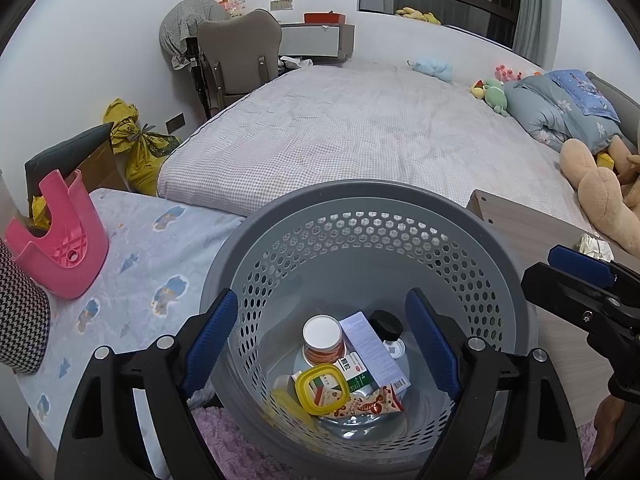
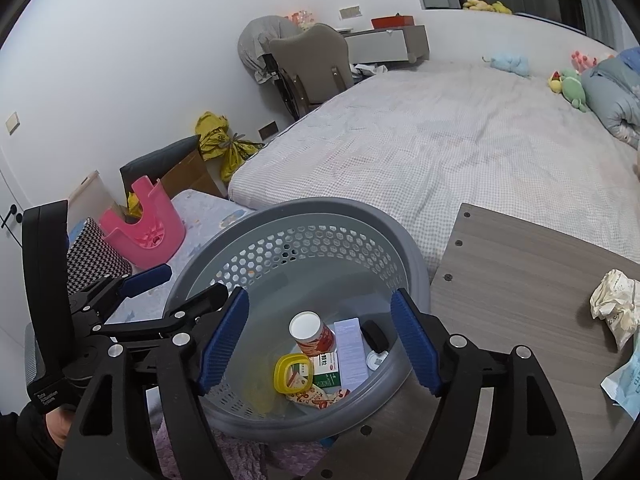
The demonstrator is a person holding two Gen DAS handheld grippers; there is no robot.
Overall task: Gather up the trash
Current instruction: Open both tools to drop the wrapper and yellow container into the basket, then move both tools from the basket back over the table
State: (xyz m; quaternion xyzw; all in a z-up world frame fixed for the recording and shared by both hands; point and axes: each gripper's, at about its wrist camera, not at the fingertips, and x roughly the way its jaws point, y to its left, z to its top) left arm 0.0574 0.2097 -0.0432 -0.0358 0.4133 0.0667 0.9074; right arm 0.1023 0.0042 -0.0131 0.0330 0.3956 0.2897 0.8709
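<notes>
Done: your basket (image 2: 400, 240) already holds a jar, boxes, a wrapper (several pieces).
Left: crumpled paper (image 2: 614, 302) on the desk (image 2: 520, 272), right of the basket.
Jaws: both pairs apart, empty.

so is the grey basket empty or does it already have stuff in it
Not empty. The grey basket holds a small can, a pale box, a yellow ring and a snack wrapper on its bottom.

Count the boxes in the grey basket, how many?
2 in the basket: a pale purple box right of the can, a green-and-white box beside it. Others may hide underneath.
</notes>
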